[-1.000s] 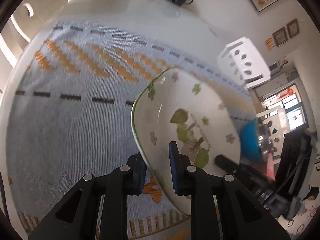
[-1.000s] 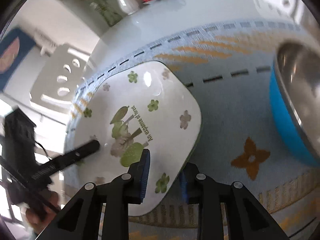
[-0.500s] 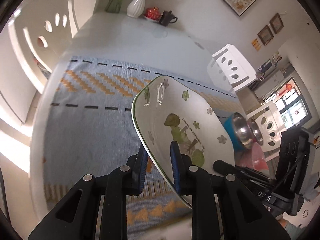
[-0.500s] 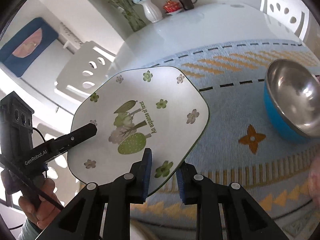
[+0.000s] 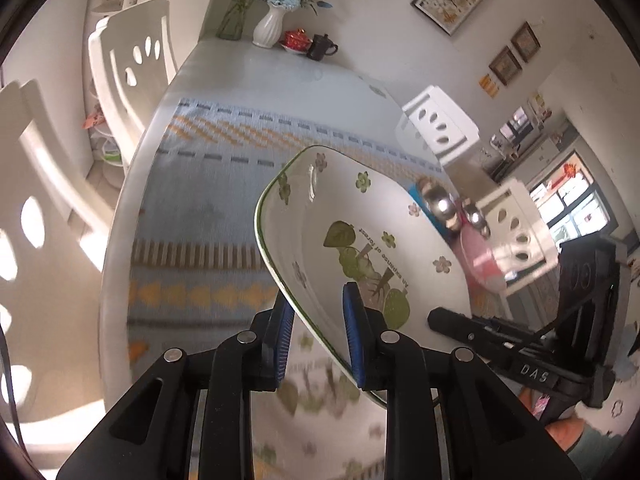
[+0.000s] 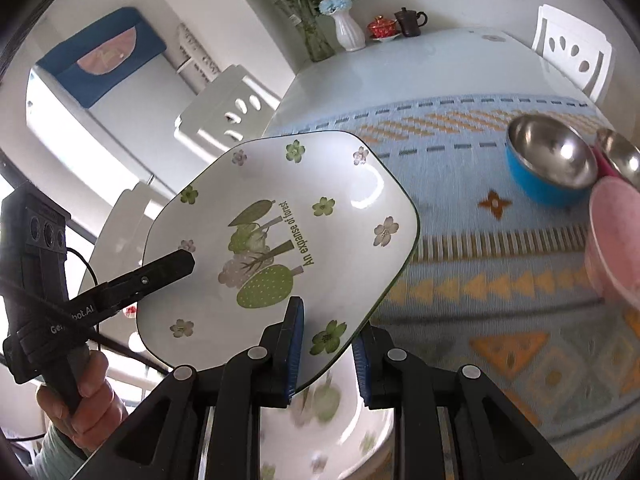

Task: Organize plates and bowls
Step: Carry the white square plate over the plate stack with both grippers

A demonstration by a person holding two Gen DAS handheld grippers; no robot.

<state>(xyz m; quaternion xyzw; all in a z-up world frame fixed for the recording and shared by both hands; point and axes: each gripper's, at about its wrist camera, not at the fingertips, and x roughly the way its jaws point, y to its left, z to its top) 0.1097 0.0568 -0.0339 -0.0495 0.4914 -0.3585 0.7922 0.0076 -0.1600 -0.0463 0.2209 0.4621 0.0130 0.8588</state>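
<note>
Both claws grip one plate (image 6: 280, 236): the right claw (image 6: 326, 356) stays clamped on its near rim, the left claw (image 5: 316, 336) straddles the opposite rim, jaws easing apart. Lifted off the counter (image 6: 500, 272), the plate now hangs over a matching plate (image 6: 328, 412), ready for stacking.

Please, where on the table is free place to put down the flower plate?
Free: the blue mat left of the held plate, and the bare tabletop between mat and vase. Crowded: the right end, with blue bowl and pink bowl.
</note>
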